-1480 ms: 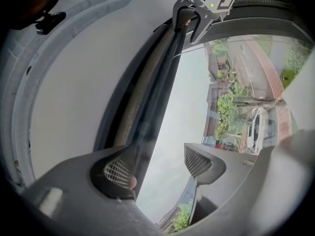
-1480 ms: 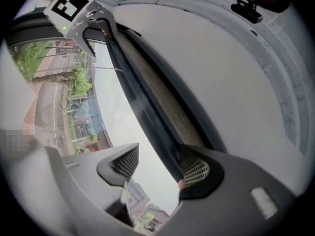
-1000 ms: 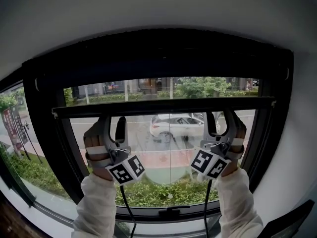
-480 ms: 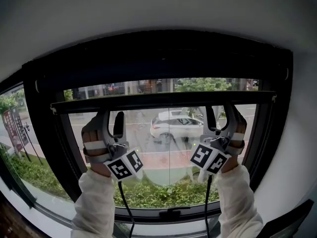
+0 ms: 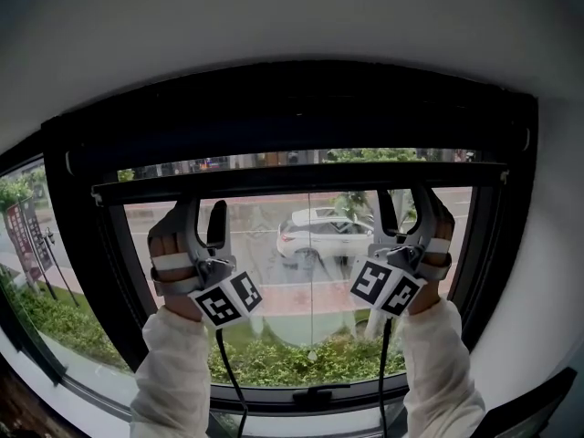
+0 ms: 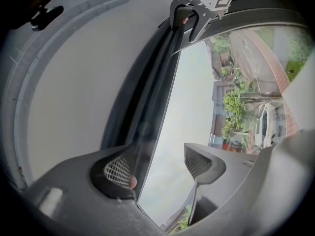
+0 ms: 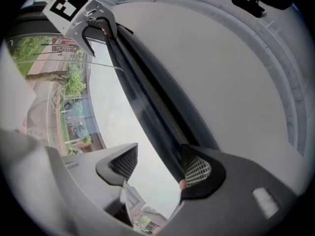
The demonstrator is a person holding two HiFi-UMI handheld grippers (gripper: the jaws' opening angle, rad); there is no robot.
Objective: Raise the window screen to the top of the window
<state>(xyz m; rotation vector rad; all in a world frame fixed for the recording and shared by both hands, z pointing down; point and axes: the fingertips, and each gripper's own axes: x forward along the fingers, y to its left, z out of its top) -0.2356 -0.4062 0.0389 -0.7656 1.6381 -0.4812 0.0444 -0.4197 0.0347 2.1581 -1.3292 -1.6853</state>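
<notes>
The window screen's black bottom bar (image 5: 301, 182) runs across the window near its top, with a thin strip of glass left above it. My left gripper (image 5: 203, 210) reaches up under the bar's left part and my right gripper (image 5: 408, 201) under its right part. In the left gripper view the bar (image 6: 152, 97) lies against one pad of the left gripper (image 6: 160, 168), and the other pad stands apart from it. The right gripper view shows the same: the bar (image 7: 147, 102) rests by one pad of the right gripper (image 7: 160, 166). Both stand open.
The black window frame (image 5: 82, 245) surrounds the glass, and a latch (image 5: 315, 395) sits on its lower rail. Outside are a white car (image 5: 319, 231), hedges and a street. White wall and ceiling lie above, with a small dark fixture (image 7: 251, 1) overhead.
Both grippers and the screen bar have risen a little together. The strip of glass above the bar has grown narrower.
</notes>
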